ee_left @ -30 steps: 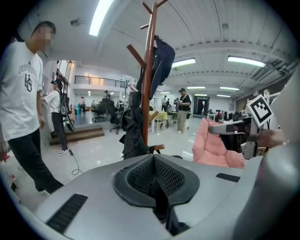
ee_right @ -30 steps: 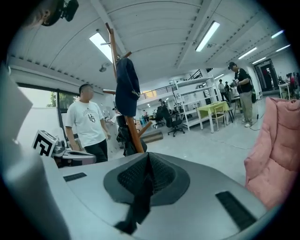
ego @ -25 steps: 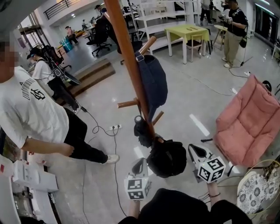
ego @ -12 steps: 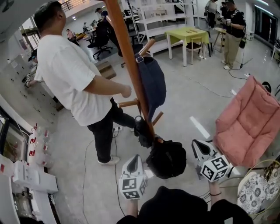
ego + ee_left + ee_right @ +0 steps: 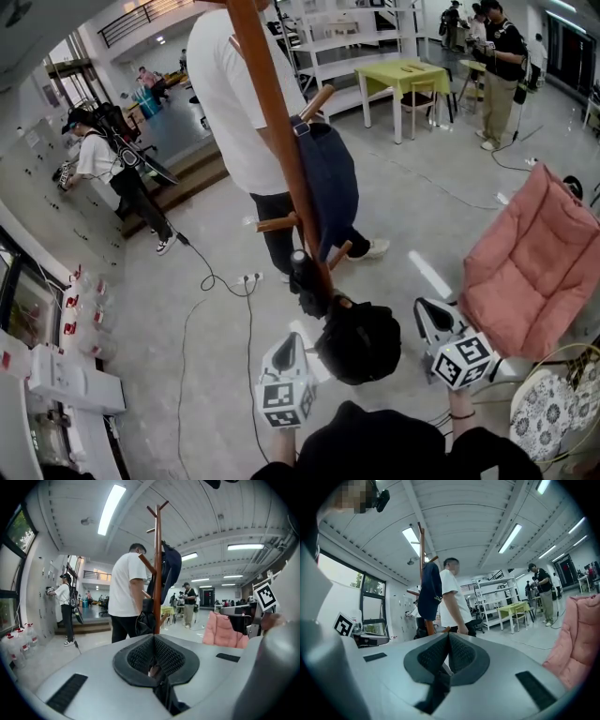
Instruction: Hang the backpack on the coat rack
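Observation:
A black backpack (image 5: 357,341) hangs low in front of me, between my two grippers and close to the foot of the brown coat rack pole (image 5: 281,141). My left gripper (image 5: 292,343) is shut at its left edge, my right gripper (image 5: 424,310) shut at its right edge. In each gripper view a dark strap runs out of the closed pads (image 5: 140,658) (image 5: 461,654) towards the camera. The bag itself is hidden in both of those views. A navy bag (image 5: 330,178) occupies an upper peg (image 5: 317,98). A lower peg (image 5: 274,223) is bare.
A person in a white T-shirt (image 5: 239,103) stands just behind the rack. A pink padded chair (image 5: 530,262) sits at the right and a patterned round seat (image 5: 553,403) at the bottom right. A cable and power strip (image 5: 246,277) lie on the floor. Other people stand farther off.
The person in the white T-shirt has walked from the left to behind the rack. My grippers and the backpack have barely shifted, the left one slightly leftward.

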